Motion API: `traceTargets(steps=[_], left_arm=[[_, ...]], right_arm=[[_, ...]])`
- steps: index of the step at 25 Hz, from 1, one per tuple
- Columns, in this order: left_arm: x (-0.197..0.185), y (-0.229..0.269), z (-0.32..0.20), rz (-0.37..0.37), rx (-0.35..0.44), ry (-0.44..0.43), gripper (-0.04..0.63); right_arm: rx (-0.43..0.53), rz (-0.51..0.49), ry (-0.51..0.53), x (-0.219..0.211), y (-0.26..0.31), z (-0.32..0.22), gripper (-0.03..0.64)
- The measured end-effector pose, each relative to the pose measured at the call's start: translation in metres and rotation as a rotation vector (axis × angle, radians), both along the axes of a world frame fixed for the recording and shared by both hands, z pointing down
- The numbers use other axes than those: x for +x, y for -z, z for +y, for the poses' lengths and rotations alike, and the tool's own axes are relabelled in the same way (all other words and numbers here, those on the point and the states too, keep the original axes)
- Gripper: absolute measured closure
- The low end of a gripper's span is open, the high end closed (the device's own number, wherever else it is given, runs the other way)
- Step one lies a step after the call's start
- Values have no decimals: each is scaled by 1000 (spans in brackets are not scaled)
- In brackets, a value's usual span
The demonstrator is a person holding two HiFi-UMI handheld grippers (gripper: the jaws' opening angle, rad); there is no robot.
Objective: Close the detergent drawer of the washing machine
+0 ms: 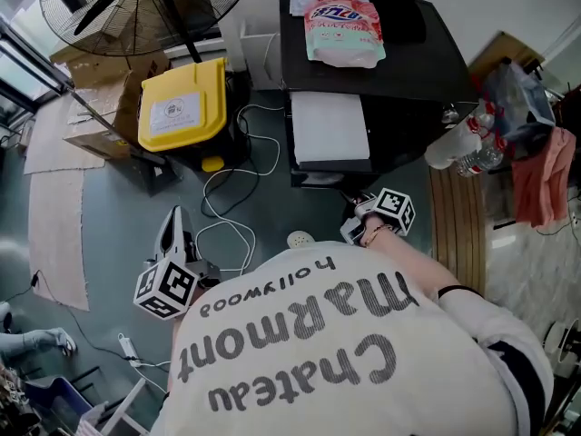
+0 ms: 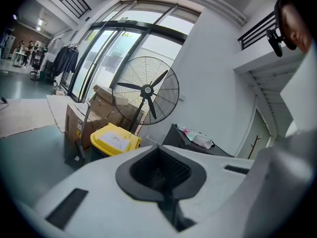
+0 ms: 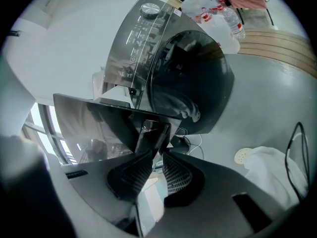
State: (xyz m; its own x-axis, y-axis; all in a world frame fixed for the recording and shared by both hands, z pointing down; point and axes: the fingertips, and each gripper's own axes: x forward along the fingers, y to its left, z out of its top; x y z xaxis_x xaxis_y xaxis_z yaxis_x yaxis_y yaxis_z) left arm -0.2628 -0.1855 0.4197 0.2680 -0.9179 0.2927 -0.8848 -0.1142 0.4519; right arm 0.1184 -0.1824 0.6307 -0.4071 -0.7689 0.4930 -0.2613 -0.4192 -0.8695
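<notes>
The black washing machine (image 1: pixel 399 71) stands at the top centre of the head view. Its detergent drawer (image 1: pixel 329 127) is pulled out and shows a white tray. My right gripper (image 1: pixel 349 209) is at the drawer's front end. In the right gripper view the drawer's glossy dark front panel (image 3: pixel 99 125) runs between the ribbed pads (image 3: pixel 173 175), and my right gripper (image 3: pixel 154 155) is shut on its edge. The round door (image 3: pixel 198 78) lies beyond. My left gripper (image 1: pixel 175 216) hangs low at the left, away from the machine. In its own view the left gripper (image 2: pixel 161 182) is shut with nothing in it.
A yellow bin (image 1: pixel 182 105), cardboard boxes (image 1: pixel 100 98) and a standing fan (image 1: pixel 145 7) are left of the machine. A detergent bag (image 1: pixel 343 27) lies on top of it. White cables (image 1: pixel 227 216) trail over the floor. Water bottles (image 1: pixel 463 143) and a wooden board (image 1: pixel 458 234) are at the right.
</notes>
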Motion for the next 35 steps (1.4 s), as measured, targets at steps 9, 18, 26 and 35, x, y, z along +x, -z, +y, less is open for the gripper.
traceTargets(steps=[9,18,26,35], left_arm=[[-4,-4,-5,4,-2,14,588],[-4,-8,-9,5,-1,33,588],[-7,-10,-10,4,-9,52,588],[-11,-7,-12,3,0,79,588]], right_arm=[[0,3,5,0,-2,-9,535],[2,3,25,-2,-4,-21,535],[4,3,39,-4,-5,-28,535],[1,7,42,-2,-4,-41,535]])
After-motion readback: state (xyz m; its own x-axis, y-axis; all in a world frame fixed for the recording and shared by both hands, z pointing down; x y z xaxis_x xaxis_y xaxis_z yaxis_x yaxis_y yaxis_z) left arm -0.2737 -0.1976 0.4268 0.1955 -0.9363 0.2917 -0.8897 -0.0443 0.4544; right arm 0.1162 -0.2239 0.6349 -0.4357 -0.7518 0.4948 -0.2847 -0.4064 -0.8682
